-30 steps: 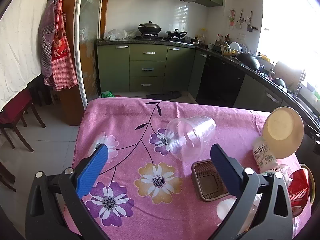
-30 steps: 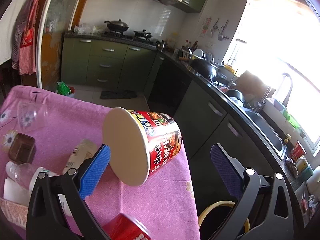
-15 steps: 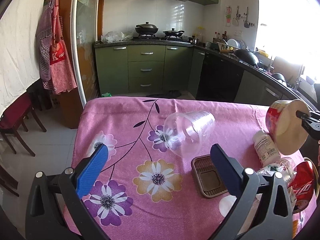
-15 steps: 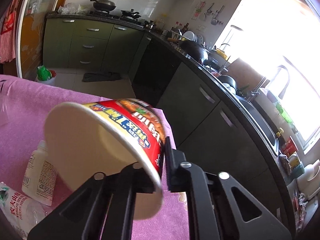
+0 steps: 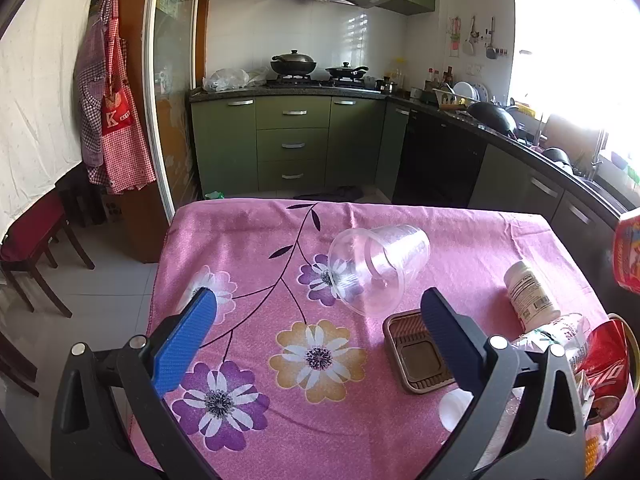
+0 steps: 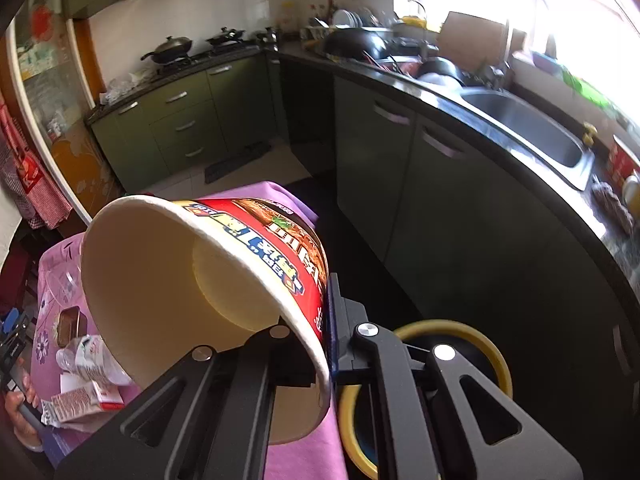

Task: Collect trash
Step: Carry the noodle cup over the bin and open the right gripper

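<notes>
My right gripper (image 6: 322, 344) is shut on the rim of an empty red instant-noodle cup (image 6: 208, 280), one finger inside and one outside. The cup hangs tilted past the table's right edge, above a yellow-rimmed bin (image 6: 494, 356); its red side shows at the edge of the left wrist view (image 5: 628, 252). My left gripper (image 5: 316, 320) stands open over the pink flowered tablecloth (image 5: 248, 240) with nothing between its fingers. Ahead of it lie a clear plastic cup (image 5: 376, 272) on its side, a brown tray (image 5: 416, 354), a white bottle (image 5: 528, 296), a crushed plastic bottle (image 5: 560, 334) and a red can (image 5: 608, 364).
Green kitchen cabinets (image 5: 294, 144) and a dark counter with a sink (image 6: 532, 128) run behind and to the right of the table. A red chair (image 5: 28, 240) stands on the left. A small carton (image 6: 80, 400) lies near the table's front.
My right gripper shut on the noodle cup's rim, lifted it and carried it right, off the table and over the bin. My left gripper stayed put.
</notes>
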Motion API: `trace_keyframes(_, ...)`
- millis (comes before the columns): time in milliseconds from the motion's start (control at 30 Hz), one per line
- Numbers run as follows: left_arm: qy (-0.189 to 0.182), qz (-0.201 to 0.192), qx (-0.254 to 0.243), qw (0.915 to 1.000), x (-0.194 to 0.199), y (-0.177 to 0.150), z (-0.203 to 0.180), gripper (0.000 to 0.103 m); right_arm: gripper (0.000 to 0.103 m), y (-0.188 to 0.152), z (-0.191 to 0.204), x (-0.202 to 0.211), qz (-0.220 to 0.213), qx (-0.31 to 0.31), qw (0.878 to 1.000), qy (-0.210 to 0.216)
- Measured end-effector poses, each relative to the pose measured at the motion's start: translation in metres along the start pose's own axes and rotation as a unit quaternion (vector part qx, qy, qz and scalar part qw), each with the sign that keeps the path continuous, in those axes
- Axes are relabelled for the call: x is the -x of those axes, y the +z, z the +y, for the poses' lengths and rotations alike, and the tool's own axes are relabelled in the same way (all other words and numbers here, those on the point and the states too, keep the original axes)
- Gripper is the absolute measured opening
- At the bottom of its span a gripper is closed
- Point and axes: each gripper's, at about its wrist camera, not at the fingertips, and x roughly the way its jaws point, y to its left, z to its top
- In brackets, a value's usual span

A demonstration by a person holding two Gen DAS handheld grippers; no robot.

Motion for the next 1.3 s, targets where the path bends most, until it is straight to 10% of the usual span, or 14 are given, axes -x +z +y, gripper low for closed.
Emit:
trace_keyframes(233,0.001,-0.006,-0.01,0.9999,0.002,-0.001,-0.006,0.097,0.005,-0.049,-0.124,0.008,0.099,-0.092,0.99,-0.03)
trace_keyframes(567,-0.004,-0.007,-0.019,0.9998,0.002,-0.003,-0.012,0.097,0.007,-0.102,-0.184,-0.069,0.224,-0.139,0.964,-0.029)
trace_keyframes(633,-0.005,-0.005,-0.021,0.9998,0.001,-0.004,-0.013,0.097,0.025,-0.105,-0.189,-0.084,0.241,-0.143,0.96,-0.027)
trace_keyframes(700,-0.005,-0.004,-0.023,0.9997,0.0,-0.004,-0.014,0.097,0.058,-0.106,-0.192,-0.09,0.242,-0.146,0.958,-0.04)
trace_keyframes(1300,-0.038,0.002,-0.057,0.9977,0.009,-0.006,-0.032,0.097,0.059,-0.166,-0.151,0.016,0.149,-0.104,0.982,0.046)
